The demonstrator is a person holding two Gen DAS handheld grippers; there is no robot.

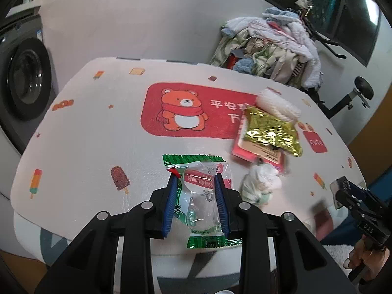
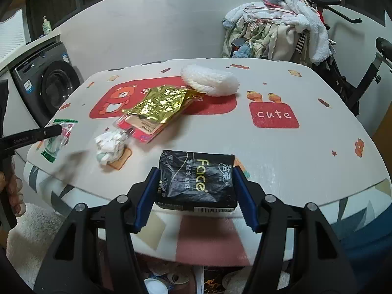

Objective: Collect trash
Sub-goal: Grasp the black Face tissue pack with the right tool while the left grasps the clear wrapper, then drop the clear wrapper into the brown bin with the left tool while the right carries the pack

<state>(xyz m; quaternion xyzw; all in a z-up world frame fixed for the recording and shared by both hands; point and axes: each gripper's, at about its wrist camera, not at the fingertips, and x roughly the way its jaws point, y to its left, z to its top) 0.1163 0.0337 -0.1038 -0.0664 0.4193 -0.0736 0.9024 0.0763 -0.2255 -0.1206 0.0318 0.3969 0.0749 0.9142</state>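
Observation:
My left gripper [image 1: 196, 178] straddles a green and clear snack wrapper [image 1: 199, 196] lying on the table; its blue pads sit at the wrapper's sides, a gap still between them. My right gripper [image 2: 196, 174] straddles a black tissue pack [image 2: 196, 181] at the table's near edge, pads against both sides. A crumpled white tissue [image 1: 261, 183] [image 2: 109, 147], a gold foil bag [image 1: 269, 129] [image 2: 159, 104] on a pink package [image 1: 257, 152] [image 2: 144, 128] and a white fluffy pad [image 1: 276, 104] [image 2: 210, 80] lie further in.
The round table [image 1: 98, 122] [image 2: 281, 152] has a bear-print cloth. A washing machine [image 1: 22, 83] [image 2: 49, 90] stands at the left. A heap of clothes [image 1: 269, 51] [image 2: 276, 31] on a rack is behind the table. A box of items [image 2: 171, 279] sits below the table edge.

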